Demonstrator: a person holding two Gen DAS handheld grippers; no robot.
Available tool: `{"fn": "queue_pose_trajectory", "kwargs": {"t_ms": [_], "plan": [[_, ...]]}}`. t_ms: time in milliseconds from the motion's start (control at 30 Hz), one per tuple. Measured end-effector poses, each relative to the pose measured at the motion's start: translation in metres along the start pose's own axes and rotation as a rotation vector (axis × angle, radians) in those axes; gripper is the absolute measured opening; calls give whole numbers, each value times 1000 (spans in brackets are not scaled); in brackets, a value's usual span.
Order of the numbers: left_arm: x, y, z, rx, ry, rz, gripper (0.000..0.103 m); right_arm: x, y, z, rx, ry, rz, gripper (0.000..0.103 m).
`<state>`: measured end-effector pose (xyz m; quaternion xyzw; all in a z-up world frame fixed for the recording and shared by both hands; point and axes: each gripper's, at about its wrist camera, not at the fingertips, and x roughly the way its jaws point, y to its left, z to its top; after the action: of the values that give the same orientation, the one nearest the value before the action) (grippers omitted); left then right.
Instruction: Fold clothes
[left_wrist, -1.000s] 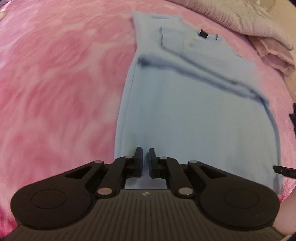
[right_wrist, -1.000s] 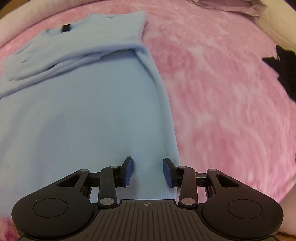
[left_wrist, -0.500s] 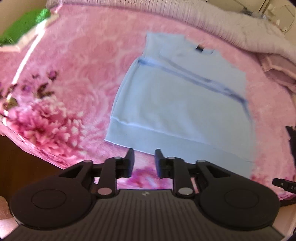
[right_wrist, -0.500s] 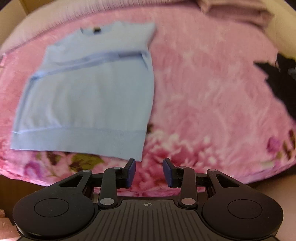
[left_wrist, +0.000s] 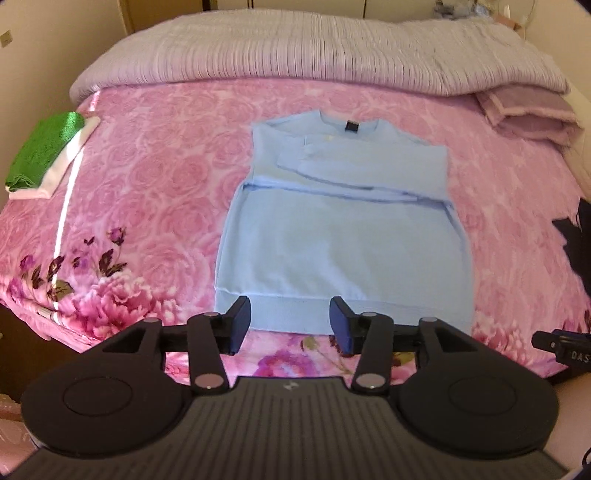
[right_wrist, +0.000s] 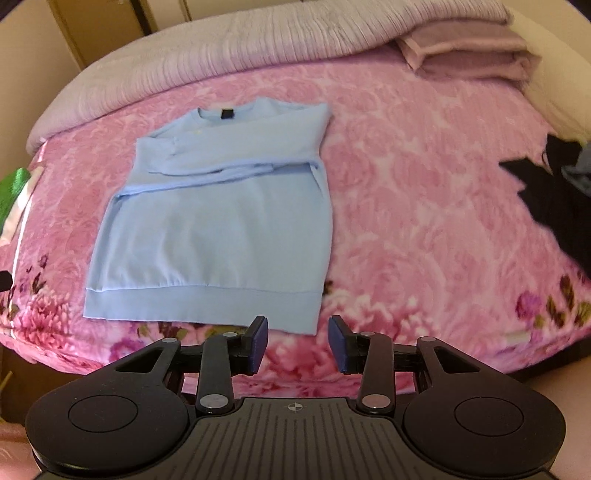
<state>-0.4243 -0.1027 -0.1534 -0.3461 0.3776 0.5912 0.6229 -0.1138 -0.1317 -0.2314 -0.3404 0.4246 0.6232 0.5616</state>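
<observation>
**A:** So where's the garment at? The pale blue knit sweatshirt with a ribbed hem band (left_wrist: 341, 236) lies flat on the plush pink rose-print blanket (left_wrist: 155, 184), neck toward 12 o'clock with a small dark label at the collar, and both sleeves folded across the chest so the whole thing reads as a tall rectangle. Soft fleecy fabric, and the sleeve folds leave a raised ridge across it.

**B:** Yep, and neither tool is on it. The left gripper (left_wrist: 290, 325) hovers off the hem at 6 o'clock, black jaws opening with nothing between them, just the hem band showing through the gap. The right gripper (right_wrist: 297, 345) is the same deal, blue-padded jaws opening and empty, sitting off the sweatshirt's lower right corner above the flowery blanket edge.

**A:** Other stuff on the bed?

**B:** A ribbed lilac quilt (left_wrist: 314, 51) bunched along 12 o'clock, a folded mauve fuzzy blanket (left_wrist: 532, 118) at about 2, a shiny green folded cloth on a white one (left_wrist: 44, 151) at 10, and a crumpled black garment (right_wrist: 550, 199) at 3 in the right view.
</observation>
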Motion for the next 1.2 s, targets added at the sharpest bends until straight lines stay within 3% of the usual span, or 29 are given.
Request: {"fn": "queue_pose_trajectory", "kwargs": {"t_ms": [367,600,800,967,1100,1200], "plan": [[56,41,4,66,14,-24,44,37,40,-6,61,-6,-35,41],[134,56,-32,90,-10,-38,47,93,40,-38,96,-72,-74,42],[174,67,-74,87,-72,-52,47,139,32,-72,123,-174,-78,42],[169,74,-109,107,-154,-66,47,142,35,-108,143,-286,-75,42],[131,83,-136,115,-210,-122,48,106,43,-140,180,-341,-70,42],[106,92,-153,111,-261,-131,49,72,42,-160,171,-431,-64,42]]}}
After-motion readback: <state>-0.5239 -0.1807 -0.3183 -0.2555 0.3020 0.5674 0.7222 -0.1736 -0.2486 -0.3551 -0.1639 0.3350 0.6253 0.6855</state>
